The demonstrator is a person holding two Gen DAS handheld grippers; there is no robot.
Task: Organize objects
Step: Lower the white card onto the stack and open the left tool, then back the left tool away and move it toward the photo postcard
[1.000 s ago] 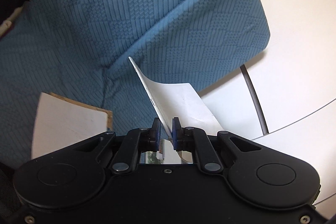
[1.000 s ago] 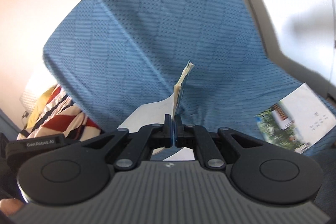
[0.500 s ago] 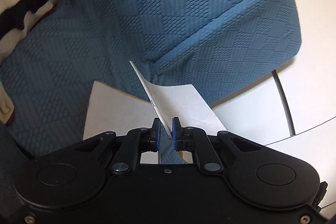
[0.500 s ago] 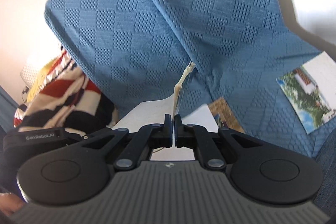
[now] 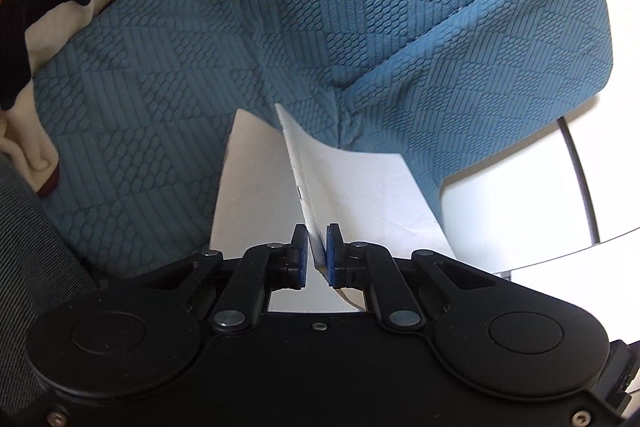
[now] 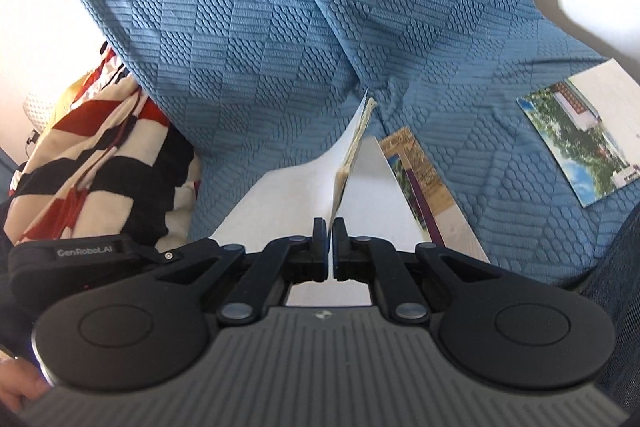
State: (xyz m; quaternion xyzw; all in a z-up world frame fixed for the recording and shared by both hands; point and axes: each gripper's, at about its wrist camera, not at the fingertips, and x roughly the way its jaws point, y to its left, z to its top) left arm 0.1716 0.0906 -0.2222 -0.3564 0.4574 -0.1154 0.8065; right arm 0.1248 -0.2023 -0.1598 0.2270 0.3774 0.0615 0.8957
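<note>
Blue cover [image 5: 360, 27]: textured fabric over the seat, filling both views.
Striped cloth [image 6: 100, 155]: bunched at the cover's left edge.
Loose card [image 6: 580, 139]: flat on the cover, right.
White card [image 5: 360, 187]: above the cover, bowed between both tongs.
Left tongs [image 5: 317, 253]: clamped on its edge.
Right tongs [image 6: 330, 247]: clamped likewise.

Your view of the white sheet [image 5: 372, 195] stops at the left gripper [image 5: 318, 251] body, the postcard [image 6: 576, 135] runs off the right edge, its print too small to read, your hand [image 6: 18, 383] cropped bottom left
</note>
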